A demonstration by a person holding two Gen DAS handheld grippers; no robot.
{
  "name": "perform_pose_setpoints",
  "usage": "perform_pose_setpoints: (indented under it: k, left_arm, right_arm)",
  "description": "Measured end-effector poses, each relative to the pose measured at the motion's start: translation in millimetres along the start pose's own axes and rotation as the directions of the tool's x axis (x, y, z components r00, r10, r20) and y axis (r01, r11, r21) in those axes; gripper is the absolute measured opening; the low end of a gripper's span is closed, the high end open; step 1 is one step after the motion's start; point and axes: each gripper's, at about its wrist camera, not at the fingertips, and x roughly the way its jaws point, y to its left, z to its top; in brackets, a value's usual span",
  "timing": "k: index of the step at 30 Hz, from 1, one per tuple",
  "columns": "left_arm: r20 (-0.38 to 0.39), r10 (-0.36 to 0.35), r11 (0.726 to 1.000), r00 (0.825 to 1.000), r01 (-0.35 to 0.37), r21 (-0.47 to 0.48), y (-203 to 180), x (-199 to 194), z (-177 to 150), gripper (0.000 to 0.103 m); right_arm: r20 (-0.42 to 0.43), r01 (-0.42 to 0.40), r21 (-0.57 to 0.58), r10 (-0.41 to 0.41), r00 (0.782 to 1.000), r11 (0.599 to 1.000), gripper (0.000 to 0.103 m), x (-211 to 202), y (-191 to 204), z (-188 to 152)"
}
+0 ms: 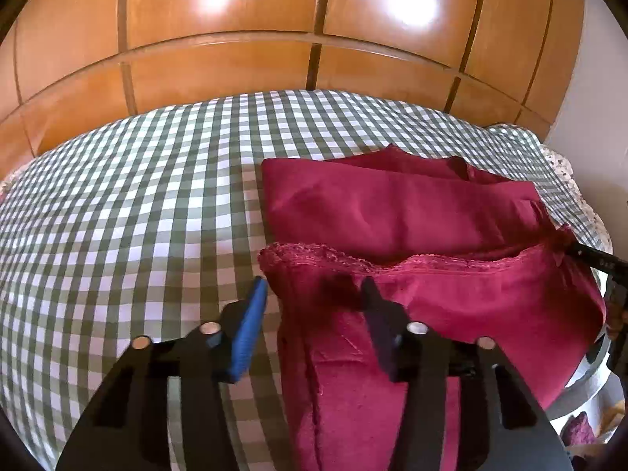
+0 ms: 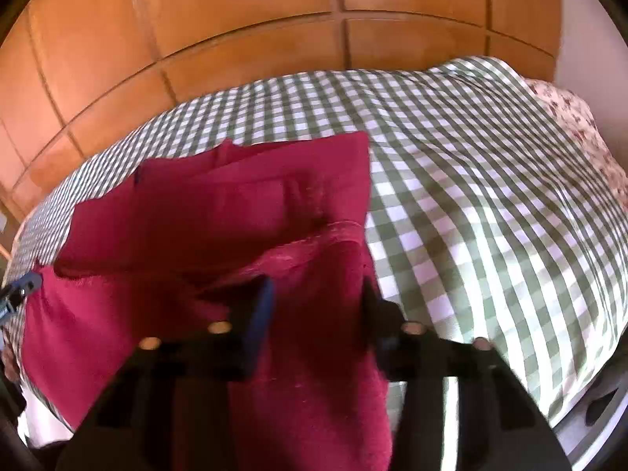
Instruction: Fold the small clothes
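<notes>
Wooden wardrobe (image 1: 219, 62) fills the background behind the bed. Green-checked bedspread (image 1: 117, 204) covers the bed; floral cover (image 2: 581, 133) shows at its far right edge. Red garment (image 1: 392, 204) lies on the bedspread, its near lace-trimmed edge lifted. Left gripper (image 1: 314, 294): jaws apart, garment corner between them. Right gripper (image 2: 318, 294): jaws apart, red cloth between; view blurred.

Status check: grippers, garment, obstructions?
Left gripper and right gripper open, straddling near hem. Dark red knit garment part-folded on green-and-white checked bedcover. No obstruction visible.
</notes>
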Motion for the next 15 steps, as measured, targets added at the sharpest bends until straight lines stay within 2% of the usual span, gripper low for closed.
perform_pose_setpoints:
  k: [1, 3, 5, 9, 15]
  left_arm:
    - [-0.002, -0.005, 1.0, 1.0, 0.005, -0.001, -1, 0, 0, 0.033]
    - [0.0, -0.008, 1.0, 1.0, 0.008, -0.003, -1, -3, -1, 0.024]
    - [0.008, -0.008, 1.0, 1.0, 0.008, -0.006, -2, -7, -3, 0.01]
    - [0.047, -0.033, 0.999, 0.998, 0.034, -0.02, -1, -25, -6, 0.007]
    - [0.114, -0.084, 0.995, 0.99, 0.09, -0.046, 3, -61, -10, 0.006]
  right_arm:
    - [0.001, 0.011, -0.019, -0.011, 1.0, 1.0, 0.026, -1, 3, 0]
    - [0.004, 0.029, -0.035, -0.029, 1.0, 0.999, 0.011, -3, 5, -1]
    - [0.014, 0.03, -0.037, -0.03, 0.999, 0.999, 0.008, -9, 4, -2]
    - [0.042, 0.024, -0.051, -0.022, 0.999, 0.998, 0.007, -26, 3, -2]
    - [0.119, -0.009, -0.074, 0.018, 0.993, 0.997, 0.006, -73, 5, 9]
